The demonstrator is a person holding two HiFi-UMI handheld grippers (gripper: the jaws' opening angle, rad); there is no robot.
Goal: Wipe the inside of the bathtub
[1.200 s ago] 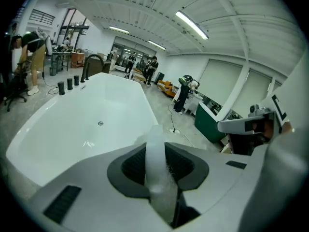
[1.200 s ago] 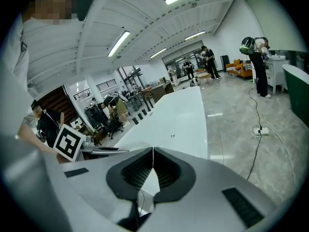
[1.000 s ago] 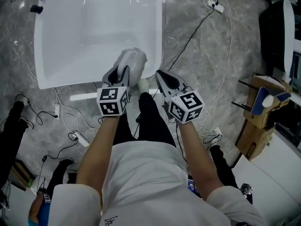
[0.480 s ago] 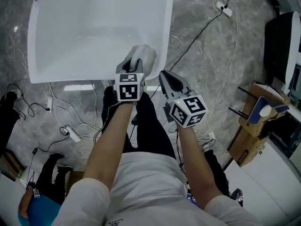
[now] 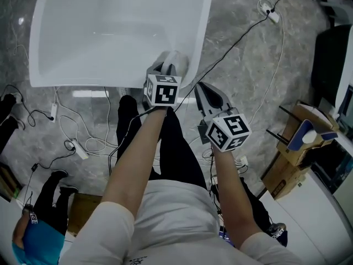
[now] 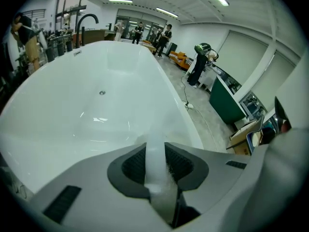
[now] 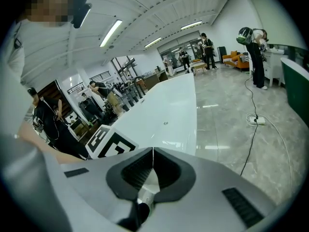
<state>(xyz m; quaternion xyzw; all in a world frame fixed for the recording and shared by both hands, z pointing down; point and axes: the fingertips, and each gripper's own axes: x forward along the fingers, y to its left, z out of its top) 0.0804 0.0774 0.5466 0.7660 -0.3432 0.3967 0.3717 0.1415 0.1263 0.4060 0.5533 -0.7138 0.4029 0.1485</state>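
Observation:
The white bathtub fills the top of the head view, its near rim running below it. My left gripper is at the tub's near right corner, shut on a white cloth that rests against the rim there. In the left gripper view the cloth is pinched between the jaws, with the tub's inside and its drain beyond. My right gripper hangs over the floor just outside the tub's right side. Its jaws meet with nothing held, beside the tub.
Cables and power strips lie on the grey marble floor below and right of the tub, with another strip at the upper right. A cardboard box stands at the right. A second person stands at the lower left. A black faucet rises at the tub's far end.
My left gripper has carried the cloth rightward along the tub's near end to the right corner. The right gripper has drifted a little right, staying shut outside the tub.

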